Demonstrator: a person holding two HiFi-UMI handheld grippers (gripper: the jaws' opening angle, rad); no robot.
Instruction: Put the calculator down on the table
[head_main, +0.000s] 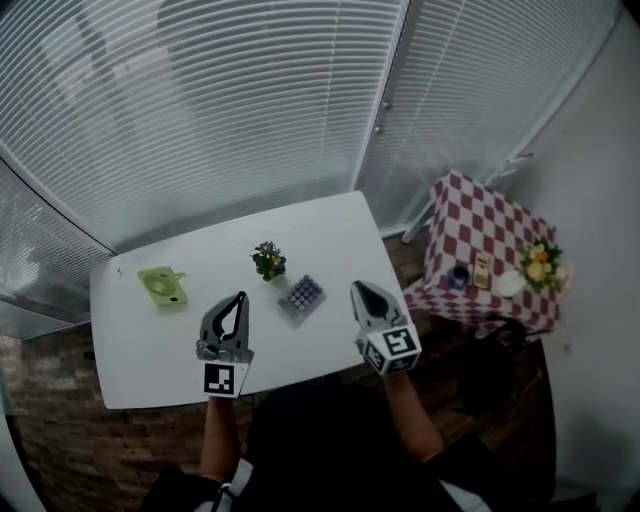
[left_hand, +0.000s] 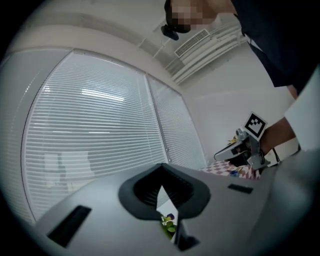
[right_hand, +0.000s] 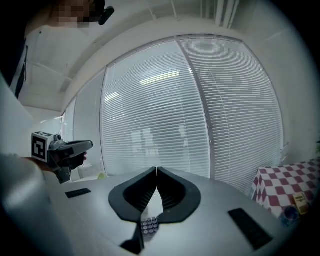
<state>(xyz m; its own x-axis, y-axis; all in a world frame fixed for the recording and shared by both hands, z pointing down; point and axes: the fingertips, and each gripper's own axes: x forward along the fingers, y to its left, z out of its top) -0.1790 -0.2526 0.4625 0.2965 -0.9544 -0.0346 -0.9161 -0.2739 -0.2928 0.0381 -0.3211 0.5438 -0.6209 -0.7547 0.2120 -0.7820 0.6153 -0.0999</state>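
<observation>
The calculator (head_main: 303, 294) is already laid flat on the white bench (head_main: 330, 225), keys up. It is at centre of the head view, just below and right of a small potted plant (head_main: 268, 260), and gripped by nothing.

The left tongs (head_main: 239, 299) are pressed together and empty. In the left gripper view only the plant is seen through the slot behind their tips. The right tongs (head_main: 358, 290) are likewise pressed together with nothing between. The calculator is glimpsed under them in the right gripper view.

Both tongs are held over the near bench edge, one at each side of the calculator and clear of it. This is judged as put-down done, tongs parked out of the way.

- Calculator: thin grey rectangular slab, grid of small pale rounded keys.
- Bench top: smooth matt white, rounded corners.
- Tong faces: dark, ribbed, tapered to a point.
- Flat green thing (head_main: 162, 286) at bench left: kind not told.
- Side bench (head_main: 480, 225) at frame right: covered with red-white check cloth.
</observation>
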